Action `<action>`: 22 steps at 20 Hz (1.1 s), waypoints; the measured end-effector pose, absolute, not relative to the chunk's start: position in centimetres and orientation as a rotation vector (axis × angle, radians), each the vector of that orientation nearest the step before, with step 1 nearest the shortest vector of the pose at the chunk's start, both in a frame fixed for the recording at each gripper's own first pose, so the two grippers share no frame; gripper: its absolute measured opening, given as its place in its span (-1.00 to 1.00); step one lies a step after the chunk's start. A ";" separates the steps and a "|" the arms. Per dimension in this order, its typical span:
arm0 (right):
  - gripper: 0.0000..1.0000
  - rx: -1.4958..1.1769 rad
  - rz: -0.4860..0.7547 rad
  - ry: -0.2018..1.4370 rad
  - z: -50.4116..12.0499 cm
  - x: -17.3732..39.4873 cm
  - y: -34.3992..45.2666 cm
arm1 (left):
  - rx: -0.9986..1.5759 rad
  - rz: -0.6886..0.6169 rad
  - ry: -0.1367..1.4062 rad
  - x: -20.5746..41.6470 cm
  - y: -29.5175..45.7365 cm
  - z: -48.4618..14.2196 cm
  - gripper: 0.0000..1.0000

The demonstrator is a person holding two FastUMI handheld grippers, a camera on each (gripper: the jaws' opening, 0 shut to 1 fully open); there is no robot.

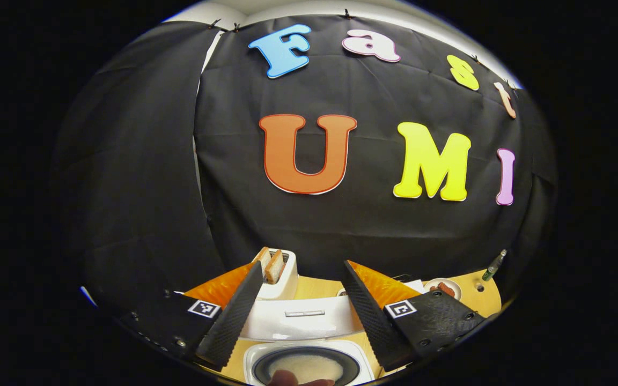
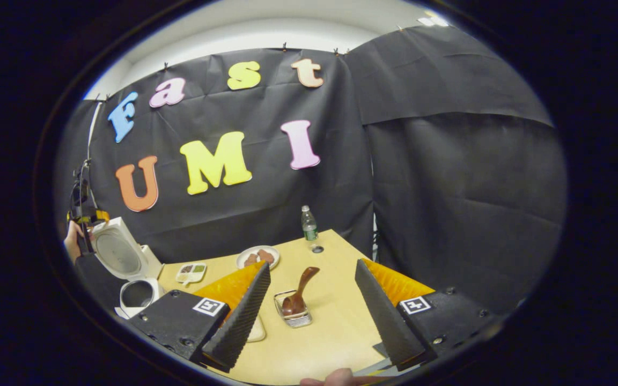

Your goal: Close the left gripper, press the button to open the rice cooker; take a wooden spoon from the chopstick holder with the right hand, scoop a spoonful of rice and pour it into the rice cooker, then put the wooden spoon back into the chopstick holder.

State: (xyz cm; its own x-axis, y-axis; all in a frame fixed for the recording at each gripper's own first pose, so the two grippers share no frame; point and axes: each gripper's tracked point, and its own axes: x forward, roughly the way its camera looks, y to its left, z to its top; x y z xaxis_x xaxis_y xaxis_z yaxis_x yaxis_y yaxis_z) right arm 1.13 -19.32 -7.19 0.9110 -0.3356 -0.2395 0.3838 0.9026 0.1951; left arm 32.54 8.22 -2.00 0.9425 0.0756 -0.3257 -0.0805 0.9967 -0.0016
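No readable label shows on the open rice cooker (image 1: 302,343), rice in its pot, below the spread left gripper (image 1: 302,316); the spread right gripper (image 2: 313,311) frames the wooden spoon (image 2: 299,294) standing in the chopstick holder (image 2: 294,317).

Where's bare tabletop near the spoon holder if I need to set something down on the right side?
Bare table lies right of and in front of the holder with the spoon, toward the right gripper. More bare wood runs between holder and bottle. It is crowded leftward: plate, small tray, open rice cooker.
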 end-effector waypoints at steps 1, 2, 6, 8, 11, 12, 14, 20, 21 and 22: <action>1.00 0.242 -0.353 0.207 -7.1 1.7 -18.9 | -0.019 0.073 0.349 31.8 7.7 -2.3 0.93; 1.00 0.243 -0.329 0.211 -7.2 2.2 -18.4 | -0.018 0.074 0.364 30.7 7.4 -2.6 0.92; 1.00 0.244 -0.218 0.232 -7.4 4.5 -15.7 | -0.049 0.038 0.436 25.0 5.5 -4.2 0.94; 1.00 0.227 -0.164 0.236 -6.8 5.1 -14.2 | -0.072 0.034 0.477 22.1 4.7 -5.9 0.94; 1.00 0.207 -0.088 0.256 -7.3 5.6 -12.0 | -0.130 0.031 0.567 18.0 3.5 -9.3 0.93; 1.00 0.211 -0.066 0.265 -7.7 5.7 -11.4 | -0.141 0.033 0.589 17.1 3.2 -10.7 0.93; 1.00 0.222 -0.037 0.289 -8.4 6.0 -10.7 | -0.152 0.036 0.640 15.4 2.7 -13.1 0.93; 1.00 0.208 -0.010 0.316 -9.5 5.7 -10.2 | -0.169 0.023 0.797 12.8 3.0 -18.6 0.94; 1.00 0.209 -0.009 0.323 -9.7 5.6 -10.3 | -0.167 0.022 0.808 12.7 3.1 -19.0 0.94; 1.00 0.212 -0.008 0.330 -9.9 5.7 -10.4 | -0.165 0.025 0.817 12.6 3.1 -19.4 0.95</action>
State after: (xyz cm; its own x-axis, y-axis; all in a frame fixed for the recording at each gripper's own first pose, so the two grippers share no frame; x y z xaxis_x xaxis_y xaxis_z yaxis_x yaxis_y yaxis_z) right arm 5.67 -10.36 -9.93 0.9461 0.0266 -0.3229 0.0425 0.9778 0.2052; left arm 12.62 3.10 -19.37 0.6848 -0.0417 -0.7276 -0.0856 0.9869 -0.1371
